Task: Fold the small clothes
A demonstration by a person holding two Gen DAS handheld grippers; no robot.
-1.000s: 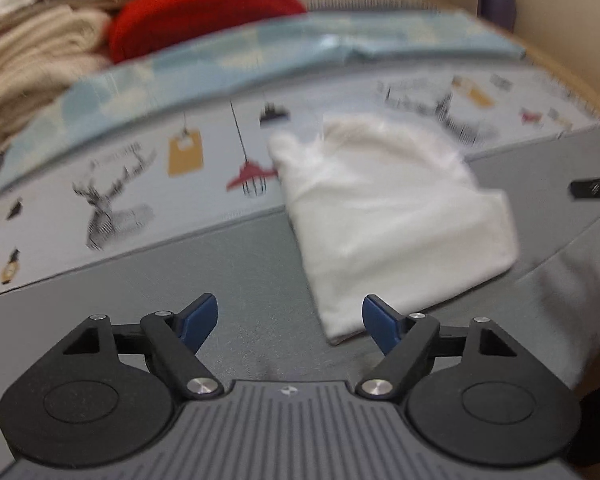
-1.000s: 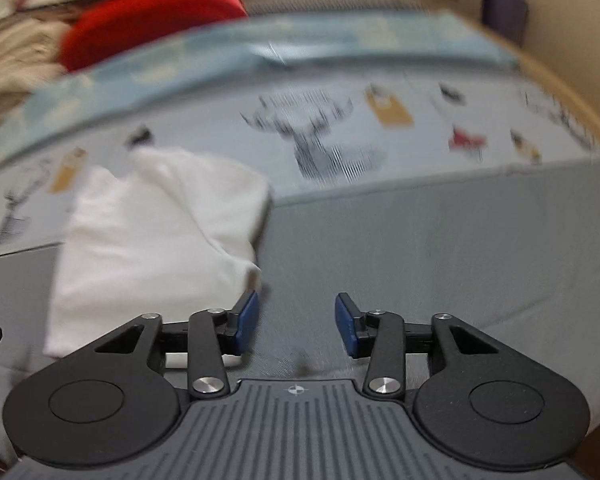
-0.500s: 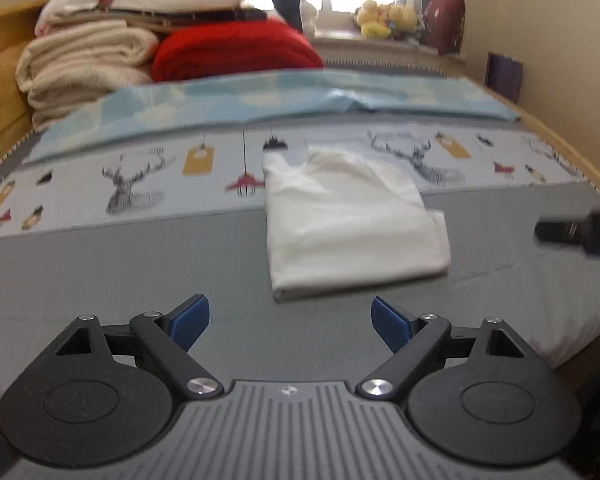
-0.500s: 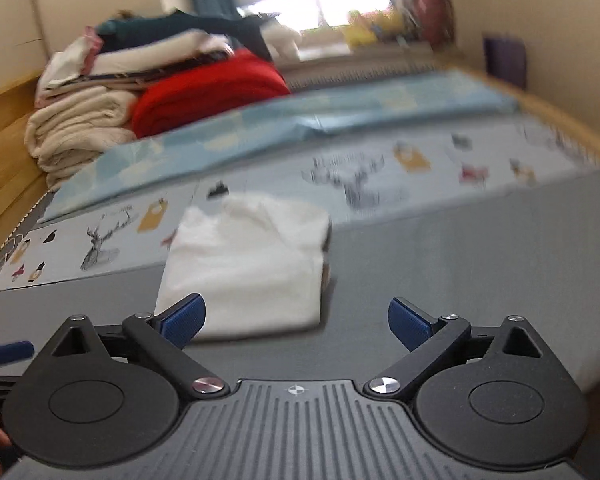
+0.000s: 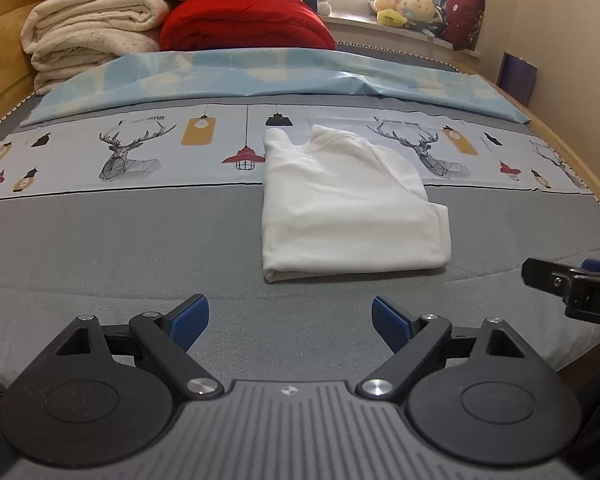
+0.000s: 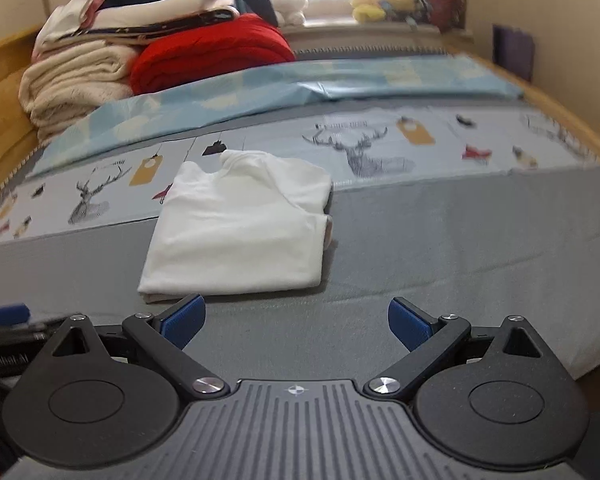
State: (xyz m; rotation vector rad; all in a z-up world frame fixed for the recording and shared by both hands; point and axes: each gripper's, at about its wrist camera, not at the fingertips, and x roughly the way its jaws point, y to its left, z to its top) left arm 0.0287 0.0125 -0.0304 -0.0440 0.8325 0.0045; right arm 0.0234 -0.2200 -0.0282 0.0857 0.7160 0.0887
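A small white garment (image 5: 348, 212) lies folded into a rough rectangle on the bed, across the grey and printed bands of the sheet. It also shows in the right wrist view (image 6: 244, 232). My left gripper (image 5: 290, 322) is open and empty, held back near the bed's front edge, apart from the garment. My right gripper (image 6: 296, 320) is open and empty, also just in front of the garment; its body shows at the right edge of the left wrist view (image 5: 572, 288).
Folded cream blankets (image 5: 84, 36), a red blanket (image 5: 244, 24) and other bedding are stacked at the far left of the bed. A light blue sheet (image 5: 260, 76) lies across the back. Stuffed toys (image 5: 404, 8) sit on the windowsill. A wooden bed rail (image 5: 572, 148) runs along the right.
Both grippers have pulled back from the garment towards the bed's front edge. The right gripper's jaws have opened wider. The garment lies folded and unmoved.
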